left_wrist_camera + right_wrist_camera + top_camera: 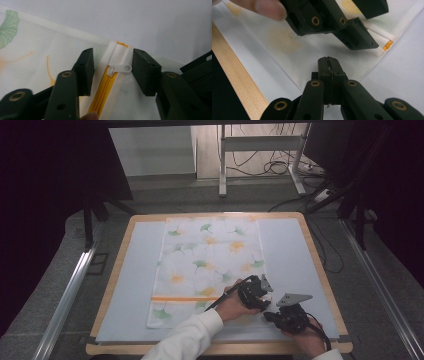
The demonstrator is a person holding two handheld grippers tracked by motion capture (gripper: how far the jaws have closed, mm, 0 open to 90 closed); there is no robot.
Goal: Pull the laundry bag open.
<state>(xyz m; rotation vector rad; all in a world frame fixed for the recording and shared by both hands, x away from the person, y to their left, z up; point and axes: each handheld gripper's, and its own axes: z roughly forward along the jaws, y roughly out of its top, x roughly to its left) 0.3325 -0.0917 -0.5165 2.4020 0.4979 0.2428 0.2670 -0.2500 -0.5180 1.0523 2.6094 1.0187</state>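
Nearest the high camera, a white sleeve (187,338) is reaching in from the bottom edge, and both hands are working at the near right corner of a white mesh laundry bag printed with green and orange ginkgo leaves (207,265), which is lying flat on the pale blue mat of the wood-rimmed worktop (285,260). The left tongs (112,68) are standing spread wide over the bag, one jaw on either side of the yellow zipper (103,92), and the small white zipper pull (120,68) is lying in the gap between them near the end of the zipper; its tip is sitting just beside the right-hand jaw, though I cannot tell whether they are touching. A fingertip (90,116) is showing at the bottom of that view. The right tongs (329,63) are pressed together on the bag's near corner, pinching the mesh edge where it is meeting the mat. In the right gripper view the left tongs are hovering just beyond, a finger (262,7) resting on top of them, and the orange end of the zipper (387,45) is peeking out at the bag's side seam.
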